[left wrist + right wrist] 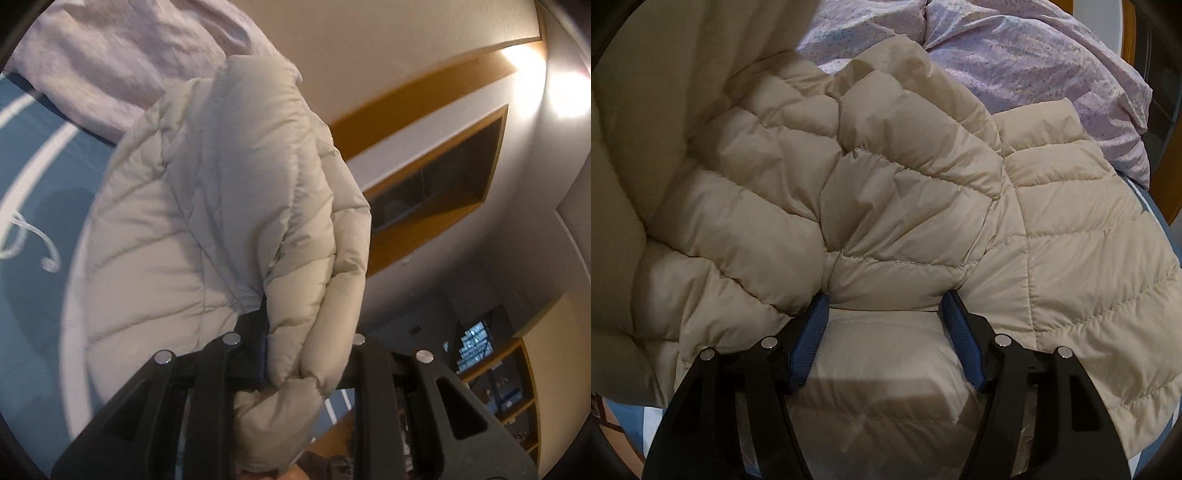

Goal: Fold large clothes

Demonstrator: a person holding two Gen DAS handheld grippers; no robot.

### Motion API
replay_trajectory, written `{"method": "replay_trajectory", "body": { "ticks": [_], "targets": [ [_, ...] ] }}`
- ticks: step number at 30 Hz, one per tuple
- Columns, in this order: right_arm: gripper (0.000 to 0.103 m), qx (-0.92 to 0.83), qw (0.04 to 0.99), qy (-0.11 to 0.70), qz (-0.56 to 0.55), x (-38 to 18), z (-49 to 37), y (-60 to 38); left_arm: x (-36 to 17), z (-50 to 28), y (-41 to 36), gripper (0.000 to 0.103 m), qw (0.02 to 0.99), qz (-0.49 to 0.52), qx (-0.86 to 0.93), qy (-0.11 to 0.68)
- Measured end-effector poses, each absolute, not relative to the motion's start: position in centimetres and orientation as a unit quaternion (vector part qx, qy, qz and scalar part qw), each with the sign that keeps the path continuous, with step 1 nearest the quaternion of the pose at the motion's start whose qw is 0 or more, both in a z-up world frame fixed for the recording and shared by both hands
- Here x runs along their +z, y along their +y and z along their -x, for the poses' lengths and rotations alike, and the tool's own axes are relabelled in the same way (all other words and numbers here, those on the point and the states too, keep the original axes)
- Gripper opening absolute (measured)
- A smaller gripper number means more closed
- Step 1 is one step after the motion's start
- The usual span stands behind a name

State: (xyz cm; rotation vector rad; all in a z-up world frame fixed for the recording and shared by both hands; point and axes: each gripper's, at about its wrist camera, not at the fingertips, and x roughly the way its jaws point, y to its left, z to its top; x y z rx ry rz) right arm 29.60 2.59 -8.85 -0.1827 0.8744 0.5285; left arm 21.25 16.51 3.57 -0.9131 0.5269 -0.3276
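The beige quilted down jacket (894, 192) lay spread on a bed, filling most of the right wrist view, with a lilac patterned duvet (1034, 55) bunched behind it in the upper right of that frame. The right gripper (884, 332) pointed steeply down onto the jacket with its jaws standing fairly wide; its blue pads (809, 343) pressed into the puffy fabric on either side of a raised quilted fold, so it looked to be pinning that spot rather than pinching a thin edge. In the left wrist view the left gripper (295, 354) had its jaws drawn narrow, clamped on a bunched end of the jacket (229, 177), probably a sleeve or a side panel, though which could not be told. That part ran as a long lobe from the lower centre of the frame up toward the upper left, hanging clear of the blue bedspread (40, 177) with its white curved lines. At the left edge of the right wrist view a tall blurred beige wall of fabric stood up, judged to be this same lifted part. The fold therefore seemed to turn on the left hand carrying its part across toward the pinned body, with the right gripper as anchor.
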Motion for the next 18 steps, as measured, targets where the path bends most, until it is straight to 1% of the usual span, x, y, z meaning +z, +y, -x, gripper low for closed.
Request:
{"method": "replay_trajectory", "body": {
  "ticks": [11, 18],
  "targets": [
    [0.066, 0.306, 0.855, 0.418, 0.01, -8.4, -30.9, -1.0, -0.8, -26.8, 12.8, 0.021, 0.819, 0.457, -0.169, 0.304],
    [0.066, 0.323, 0.854, 0.407, -0.005, -7.5, -30.7, -4.9, -4.7, -29.6, 11.2, 0.021, 0.803, 0.461, -0.145, 0.348]
  ]
}}
